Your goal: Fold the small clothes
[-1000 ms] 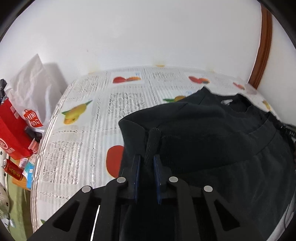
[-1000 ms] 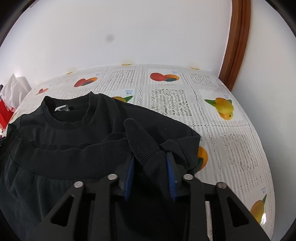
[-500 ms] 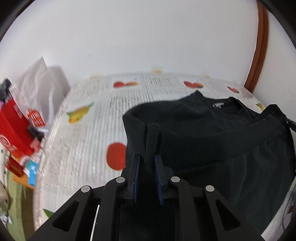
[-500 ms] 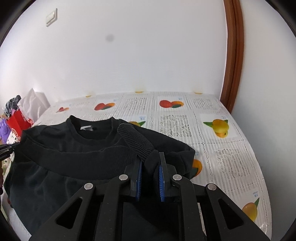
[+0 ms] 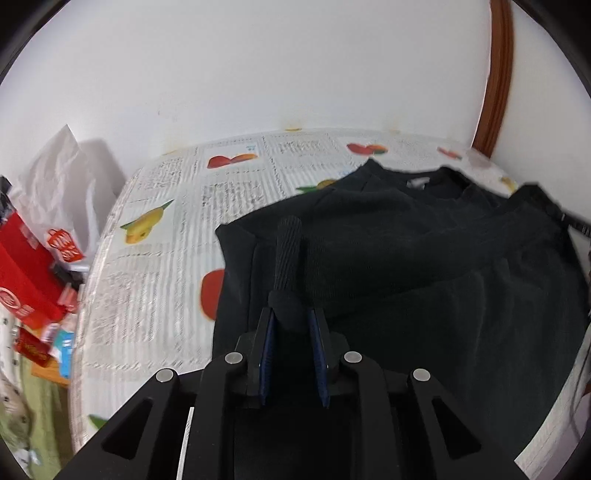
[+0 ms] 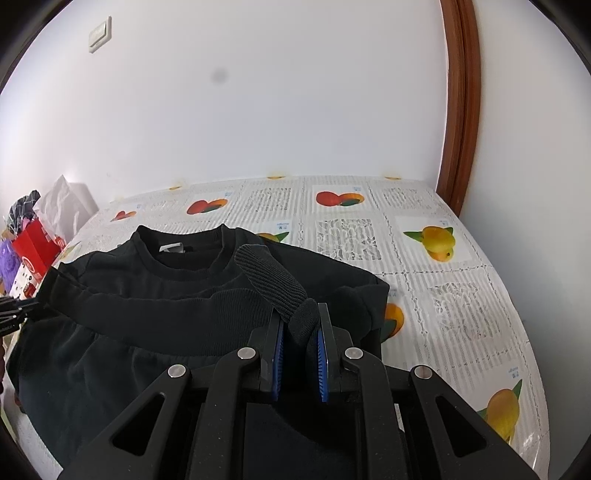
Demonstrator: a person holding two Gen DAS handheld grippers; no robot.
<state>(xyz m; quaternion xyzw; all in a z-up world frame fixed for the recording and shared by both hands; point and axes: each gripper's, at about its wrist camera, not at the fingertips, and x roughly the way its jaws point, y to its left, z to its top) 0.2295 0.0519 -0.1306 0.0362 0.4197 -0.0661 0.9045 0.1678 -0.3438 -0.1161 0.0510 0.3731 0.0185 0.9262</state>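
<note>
My left claw (image 5: 291,325), jaws easing apart, and right claw (image 6: 300,328) each pinch a ribbed cuff; the black sweatshirt (image 6: 177,295) lies crosswise ahead, collar toward frame top.

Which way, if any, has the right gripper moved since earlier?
Yes, upward: the right gripper now sees the table lower and a wall switch.
</note>
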